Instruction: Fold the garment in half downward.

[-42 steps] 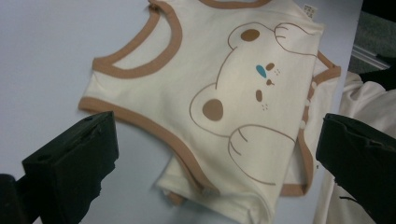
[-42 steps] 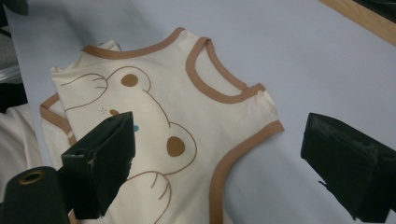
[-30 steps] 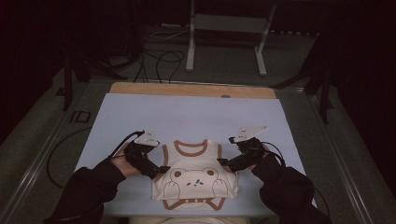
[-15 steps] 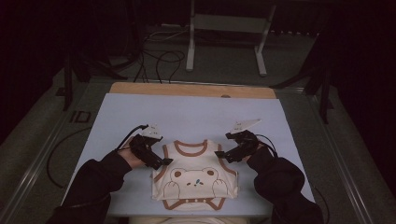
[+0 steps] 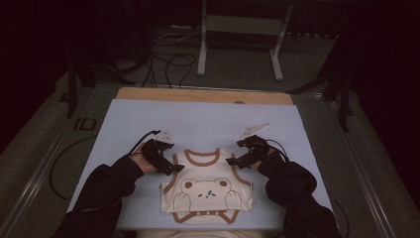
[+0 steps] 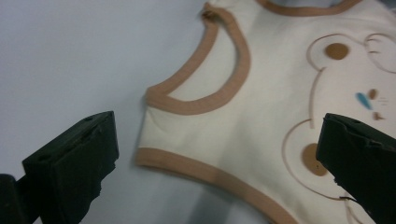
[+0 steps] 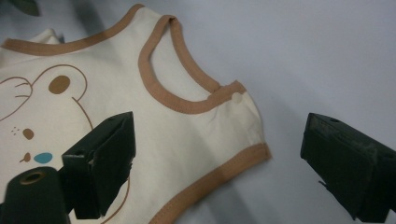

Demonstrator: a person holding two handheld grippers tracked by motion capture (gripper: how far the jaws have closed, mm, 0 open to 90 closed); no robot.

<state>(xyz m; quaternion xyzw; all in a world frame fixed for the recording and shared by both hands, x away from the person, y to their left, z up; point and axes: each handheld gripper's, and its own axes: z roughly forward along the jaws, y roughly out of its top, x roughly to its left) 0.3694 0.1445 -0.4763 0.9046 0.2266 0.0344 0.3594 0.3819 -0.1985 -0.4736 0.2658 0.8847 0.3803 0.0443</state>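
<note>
I have the cream bear-print baby vest [image 5: 205,191] lying flat at the lower centre of the high view, on the pale blue mat [image 5: 208,119]. My left gripper [image 5: 174,169] and right gripper [image 5: 232,161] hover at its two shoulders, jaws spread wide with nothing between them, placed to pinch both armhole edges together, I judge.

Black sleeves, black blocky fingers [image 6: 74,163], pale three-cornered plates, and black trailing cables.

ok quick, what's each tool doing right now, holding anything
left tool: open, holding nothing, over the bear top
right tool: open, holding nothing, over the same top
</note>
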